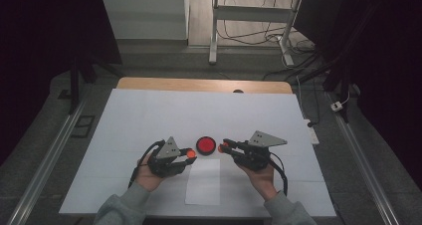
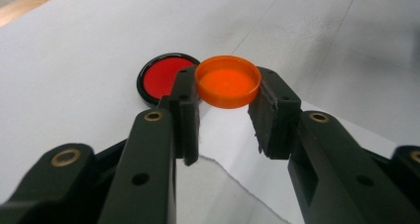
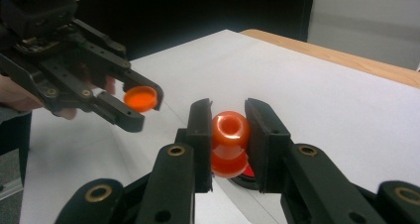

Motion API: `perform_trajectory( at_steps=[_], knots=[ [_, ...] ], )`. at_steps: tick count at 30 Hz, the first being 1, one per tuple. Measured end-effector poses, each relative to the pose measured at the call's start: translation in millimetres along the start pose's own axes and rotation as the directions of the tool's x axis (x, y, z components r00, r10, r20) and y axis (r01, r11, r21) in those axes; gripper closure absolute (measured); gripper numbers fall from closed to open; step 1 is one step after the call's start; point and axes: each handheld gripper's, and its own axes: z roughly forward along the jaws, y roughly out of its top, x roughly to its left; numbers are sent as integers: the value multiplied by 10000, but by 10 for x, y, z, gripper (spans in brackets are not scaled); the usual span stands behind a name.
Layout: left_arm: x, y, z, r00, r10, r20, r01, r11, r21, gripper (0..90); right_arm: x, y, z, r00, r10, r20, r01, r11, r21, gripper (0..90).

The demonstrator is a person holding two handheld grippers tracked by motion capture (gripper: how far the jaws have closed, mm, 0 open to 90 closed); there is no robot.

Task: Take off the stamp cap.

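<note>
White table covering (image 1: 149,115) is bearing a red round black-rimmed dish (image 1: 205,145), centre frame, between left gripper (image 1: 189,155) clamping an orange plastic cap (image 2: 228,81) and right gripper (image 1: 222,147) clamping an orange rounded plastic piece (image 3: 230,143).

Light: my white surface (image 1: 149,115) is glowing bright while the room around is lying dark.
Focus: my near fingers (image 3: 198,130) are showing soft; the other gripper (image 3: 141,105) is blurring slightly.
</note>
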Motion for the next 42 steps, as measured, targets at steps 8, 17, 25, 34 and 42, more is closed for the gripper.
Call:
perform_trajectory(
  at_steps=[8, 17, 25, 34, 42],
  knots=[
    [8, -91, -168, 10000, -49, -53, 49, 10000, -16, 649, -8, 0, -15, 10000, -65, 47, 65, 10000, -46, 722],
    [54, -240, -297, 9986, -434, -285, 434, 9991, -32, 649, -30, -2, -22, 9999, -98, 92, 99, 9999, -105, 722],
    [97, -434, -448, 9929, -1004, -643, 996, 9949, -148, 648, -52, -9, -19, 10000, -33, 15, 33, 10000, -86, 722],
    [190, -590, -558, 9859, -1448, -839, 1433, 9894, -241, 648, -107, -16, -70, 9998, 8, 203, -6, 9999, -127, 722],
    [238, -635, -556, 9845, -1500, -908, 1493, 9887, -150, 648, -174, -44, -130, 9990, 161, 413, -156, 9998, -114, 721]
  ],
)
